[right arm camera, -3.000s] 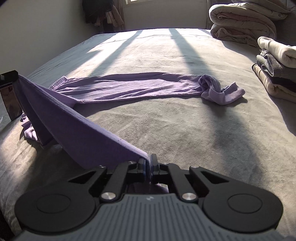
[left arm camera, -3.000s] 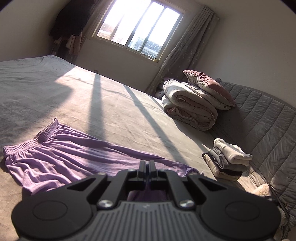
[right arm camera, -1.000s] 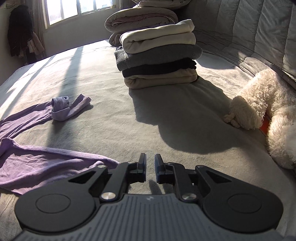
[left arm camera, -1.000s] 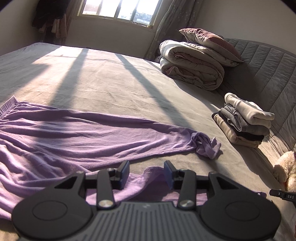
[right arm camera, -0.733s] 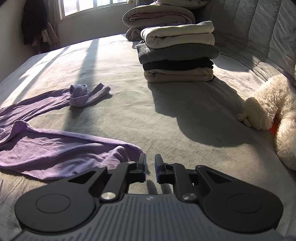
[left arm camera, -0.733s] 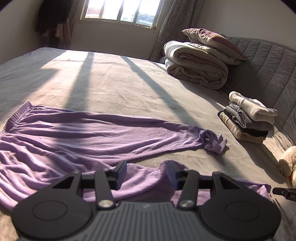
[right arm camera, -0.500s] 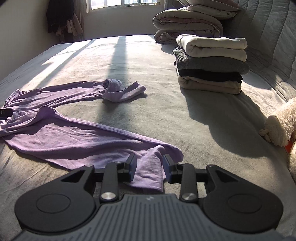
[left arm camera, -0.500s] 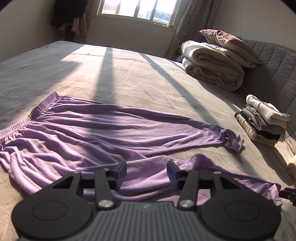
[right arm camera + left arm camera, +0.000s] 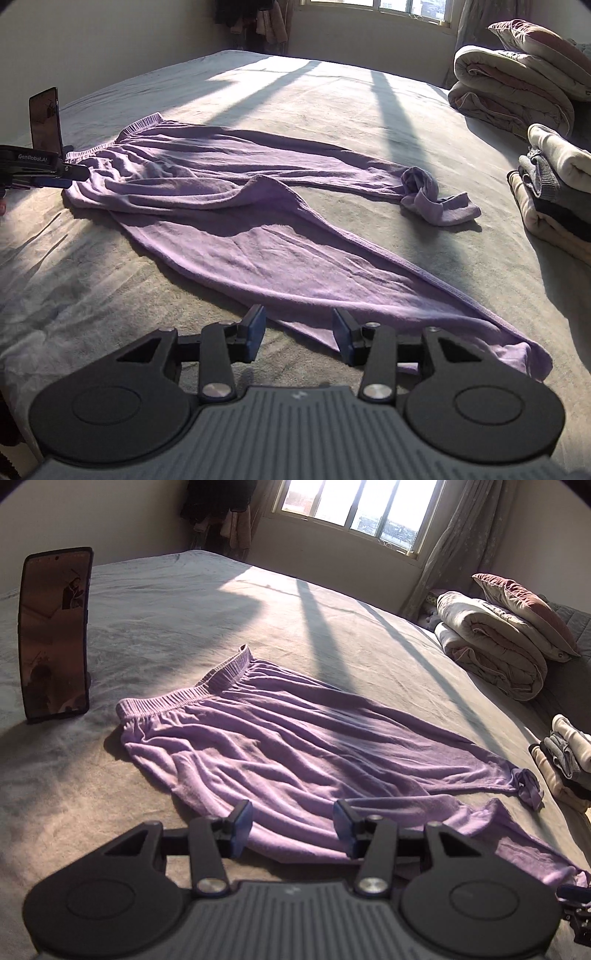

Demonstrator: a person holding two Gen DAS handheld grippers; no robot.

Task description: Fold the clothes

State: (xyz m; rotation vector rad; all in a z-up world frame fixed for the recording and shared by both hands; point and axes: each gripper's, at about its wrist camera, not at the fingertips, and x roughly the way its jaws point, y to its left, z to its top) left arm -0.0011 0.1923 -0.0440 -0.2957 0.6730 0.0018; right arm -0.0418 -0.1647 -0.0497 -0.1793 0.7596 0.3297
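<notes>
Faintly, "GenRobot.AI" on left claw (image 9: 75, 171)

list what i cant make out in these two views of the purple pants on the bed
- Far leg cuff: bunched up in both views, so its opening is hidden.
- Near leg: left wrist view, partly covered by the left gripper.
- Phone: dim screen, content unreadable.
- Folded clothes stack: cut off by the right edge in both views.

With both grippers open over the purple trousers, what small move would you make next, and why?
Probably send the right gripper to the far leg's bunched cuff and pull it straight: the purple trousers lie spread out, but that cuff is crumpled, so folding now would trap the tangle.
</notes>
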